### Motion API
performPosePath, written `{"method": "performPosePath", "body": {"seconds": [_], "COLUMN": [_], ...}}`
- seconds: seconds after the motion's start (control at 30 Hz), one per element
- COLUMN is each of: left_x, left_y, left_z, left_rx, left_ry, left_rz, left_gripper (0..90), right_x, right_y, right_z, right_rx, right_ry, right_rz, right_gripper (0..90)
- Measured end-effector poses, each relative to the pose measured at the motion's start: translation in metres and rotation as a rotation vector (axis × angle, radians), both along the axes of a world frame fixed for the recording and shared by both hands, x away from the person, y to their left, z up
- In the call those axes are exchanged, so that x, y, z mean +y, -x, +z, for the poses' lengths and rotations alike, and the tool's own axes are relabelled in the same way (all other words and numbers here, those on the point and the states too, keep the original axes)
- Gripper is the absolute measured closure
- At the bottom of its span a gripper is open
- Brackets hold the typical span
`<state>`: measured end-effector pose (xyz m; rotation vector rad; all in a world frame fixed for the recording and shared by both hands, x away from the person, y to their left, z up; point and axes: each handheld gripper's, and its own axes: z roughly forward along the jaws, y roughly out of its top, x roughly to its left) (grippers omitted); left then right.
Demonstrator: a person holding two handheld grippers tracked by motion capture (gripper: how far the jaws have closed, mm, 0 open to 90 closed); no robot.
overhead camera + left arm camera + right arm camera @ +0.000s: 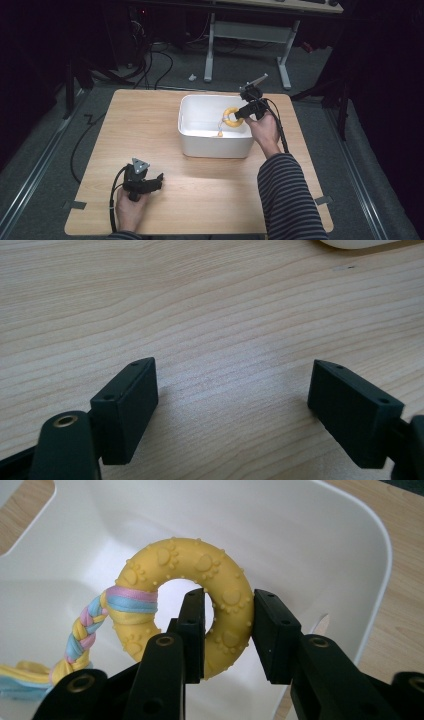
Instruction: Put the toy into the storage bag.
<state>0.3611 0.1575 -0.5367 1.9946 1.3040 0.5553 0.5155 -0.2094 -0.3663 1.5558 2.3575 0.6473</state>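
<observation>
A yellow rubber ring toy (210,580) with paw prints and a braided pastel rope (85,630) hangs inside the white bin (215,140). My right gripper (229,630) is shut on the ring's rim, one jaw through the hole. From above, the ring (231,116) sits in the bin's right half, with the right gripper (246,112) over the bin's right wall. My left gripper (159,181) rests low on the table (150,120) at the front left, jaws wide apart with nothing between them; its fingers (127,407) hover over bare wood.
The white bin stands at the table's middle back; its corner (357,243) shows in the left gripper view. Cables trail from both grippers. Beyond the table are a desk frame (247,35) and floor cables (150,65).
</observation>
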Motion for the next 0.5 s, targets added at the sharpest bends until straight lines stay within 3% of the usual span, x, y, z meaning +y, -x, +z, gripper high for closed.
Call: {"method": "performPosePath", "body": {"seconds": [0.5], "left_x": [0.0], "left_y": [0.0], "left_z": [0.0], "left_rx": [0.001], "left_ry": [-0.001], "left_rz": [-0.001], "left_gripper": [20.4], "right_x": [-0.007], "right_y": [0.017], "right_z": [-0.008], "right_rx": [0.058], "right_ry": [0.031], "right_rz": [0.05], "right_gripper": [68.0]}}
